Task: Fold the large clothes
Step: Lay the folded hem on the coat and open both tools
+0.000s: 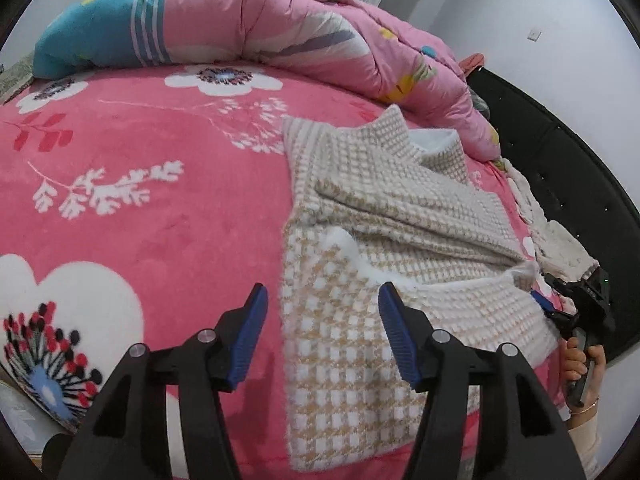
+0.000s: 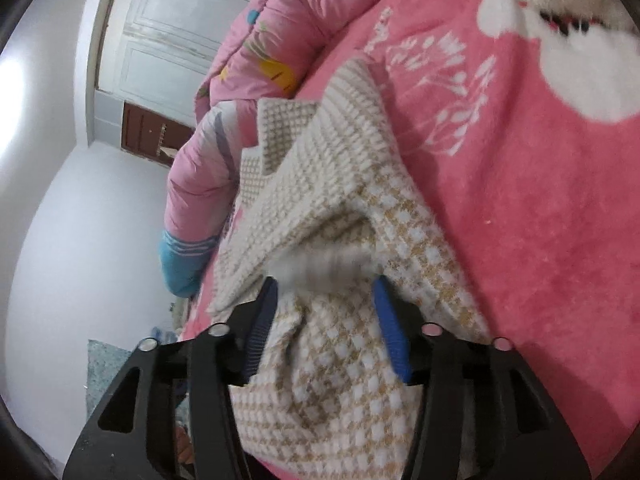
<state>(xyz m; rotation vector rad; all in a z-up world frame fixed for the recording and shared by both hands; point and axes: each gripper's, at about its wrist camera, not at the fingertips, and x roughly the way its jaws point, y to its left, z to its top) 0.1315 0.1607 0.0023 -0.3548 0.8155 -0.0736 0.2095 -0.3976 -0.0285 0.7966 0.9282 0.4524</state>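
On a bed spread with a pink floral blanket (image 1: 160, 208), a beige-and-white checked knit garment (image 1: 352, 344) lies partly folded, its upper layers doubled over the lower panel toward the bed's right side. Seen from my left wrist camera, going left to right: a large white flower print sits at the blanket's near left corner; my left claw (image 1: 320, 340) hangs above the garment's left edge with its 2 blue pads (image 1: 248, 336) spread apart, pinching nothing, the left pad over bare blanket and the right pad over the knit. Behind, a bunched pink quilt (image 1: 280, 36) with a teal end runs along the far side of the bed. At far right, a hand (image 1: 580, 364) holds my right claw (image 1: 550, 308) at the garment's right edge, beside a dark headboard (image 1: 580, 184). From my right wrist camera, the right claw (image 2: 324, 328) stands spread, with a blurred fold of the knit garment (image 2: 340, 380) lying between its blue pads (image 2: 392, 336); the pads do not press on it. A white panelled door (image 2: 168, 32) shows at upper left.
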